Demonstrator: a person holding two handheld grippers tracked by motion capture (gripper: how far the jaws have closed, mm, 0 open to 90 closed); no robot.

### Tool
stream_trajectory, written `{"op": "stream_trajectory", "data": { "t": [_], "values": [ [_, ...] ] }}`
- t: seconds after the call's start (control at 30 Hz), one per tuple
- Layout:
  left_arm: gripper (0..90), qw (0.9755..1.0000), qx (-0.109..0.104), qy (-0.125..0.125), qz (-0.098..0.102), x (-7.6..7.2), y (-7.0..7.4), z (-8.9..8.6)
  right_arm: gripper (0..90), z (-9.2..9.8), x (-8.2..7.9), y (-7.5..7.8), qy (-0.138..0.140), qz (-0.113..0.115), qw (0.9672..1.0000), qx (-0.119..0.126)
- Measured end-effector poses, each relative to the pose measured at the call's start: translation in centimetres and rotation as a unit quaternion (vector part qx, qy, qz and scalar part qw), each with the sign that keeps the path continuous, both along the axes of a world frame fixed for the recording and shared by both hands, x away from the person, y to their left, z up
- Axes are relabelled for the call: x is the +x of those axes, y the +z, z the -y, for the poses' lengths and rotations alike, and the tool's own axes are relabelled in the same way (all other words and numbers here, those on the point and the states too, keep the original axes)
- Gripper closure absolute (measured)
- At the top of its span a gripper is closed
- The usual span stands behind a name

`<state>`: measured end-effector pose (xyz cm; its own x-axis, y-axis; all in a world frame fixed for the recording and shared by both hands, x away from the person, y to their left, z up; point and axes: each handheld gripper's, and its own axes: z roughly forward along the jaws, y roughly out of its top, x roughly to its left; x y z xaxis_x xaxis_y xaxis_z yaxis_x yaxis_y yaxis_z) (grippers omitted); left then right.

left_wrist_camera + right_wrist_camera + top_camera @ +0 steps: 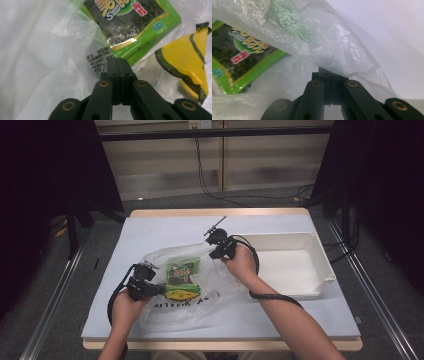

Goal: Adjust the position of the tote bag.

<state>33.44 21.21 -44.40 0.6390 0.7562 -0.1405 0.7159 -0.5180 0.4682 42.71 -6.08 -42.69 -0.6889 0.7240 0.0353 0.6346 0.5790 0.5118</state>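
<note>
A clear plastic bag lies on the table, and inside it are a green seaweed snack packet and a yellow packet. My left gripper is at the bag's left side with its jaws pressed together on the bag's film, just below the green packet and left of the yellow packet. My right gripper is at the bag's upper right edge. Its jaws are shut on the film, which drapes over their tips, with the green packet to the left.
A white open bin stands on the right of the table, close to my right hand. The table is covered by a pale mat. Cables trail from both grippers. Black curtains flank the table.
</note>
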Motion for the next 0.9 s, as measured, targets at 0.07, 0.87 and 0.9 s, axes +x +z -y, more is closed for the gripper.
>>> {"op": "stream_trajectory", "data": {
  "t": [0.07,0.87,0.9],
  "values": [
    [90.0,1.0,-0.002,0.002,-0.003,0.0,-0.1,-0.1,89.6,0.2,0.1,-0.1,-0.006,0.002,1.0,-0.004],
    [90.0,0.9994,-0.02,0.012,0.028,0.1,1.0,-0.2,85.8,-4.3,-4.9,0.4,0.111,0.016,0.9929,0.04],
    [90.0,0.9994,-0.018,0.011,0.028,0.1,1.1,-0.2,87.7,-4.6,-5.0,0.1,0.115,0.016,0.9926,0.036]
  ]
}}
